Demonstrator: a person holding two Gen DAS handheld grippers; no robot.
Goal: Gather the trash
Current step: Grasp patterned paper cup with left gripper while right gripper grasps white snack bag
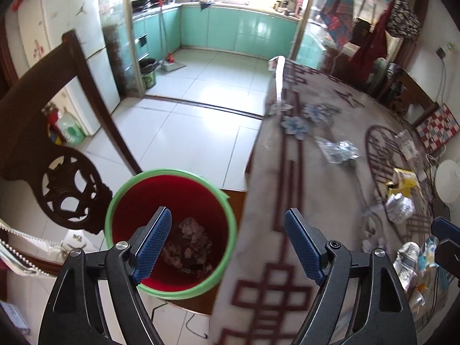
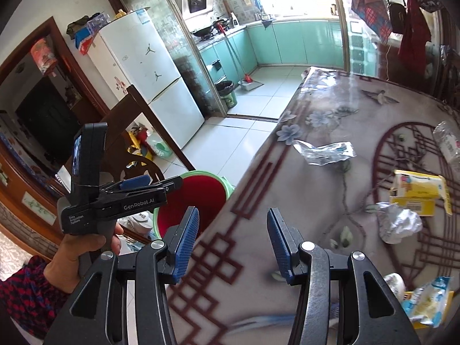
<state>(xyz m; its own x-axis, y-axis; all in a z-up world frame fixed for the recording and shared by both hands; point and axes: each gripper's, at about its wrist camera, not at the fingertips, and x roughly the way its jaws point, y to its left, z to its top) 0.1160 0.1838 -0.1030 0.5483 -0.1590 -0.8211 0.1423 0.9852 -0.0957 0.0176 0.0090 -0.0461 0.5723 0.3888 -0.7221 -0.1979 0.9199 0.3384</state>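
Trash lies scattered over the tabletop point(image 2: 330, 189), and I place everything against the red bucket point(image 1: 172, 230) with its green rim, which stands on a wooden seat just beside the tabletop's edge. Crumpled brownish scraps point(image 1: 189, 247) sit at the bottom of the bucket. My left gripper point(image 1: 227, 247) hangs above it, one blue pad over the bucket's mouth and the other over the patterned cloth; its jaws stand wide apart with nothing between them. My right gripper point(image 2: 233, 244) hovers over the cloth just past the bucket, jaws partly open and empty too.

On the tabletop, away from the bucket, I see a clear crinkled wrapper point(image 2: 325, 152) nearest the flower print, a yellow carton point(image 2: 417, 192) further across, and a silvery crumpled ball point(image 2: 399, 224) just beside the carton. A blue and white packet point(image 2: 428, 299) lies near my right gripper's outer arm, and a clear plastic bottle point(image 2: 448, 143) rests at the far side from the bucket.

From the right wrist view, a hand point(image 2: 77, 256) in a red and dark checked sleeve grips the left tool's handle, close to the bucket. A carved wooden chair point(image 1: 57, 155) stands beside the bucket on the side away from the tabletop.
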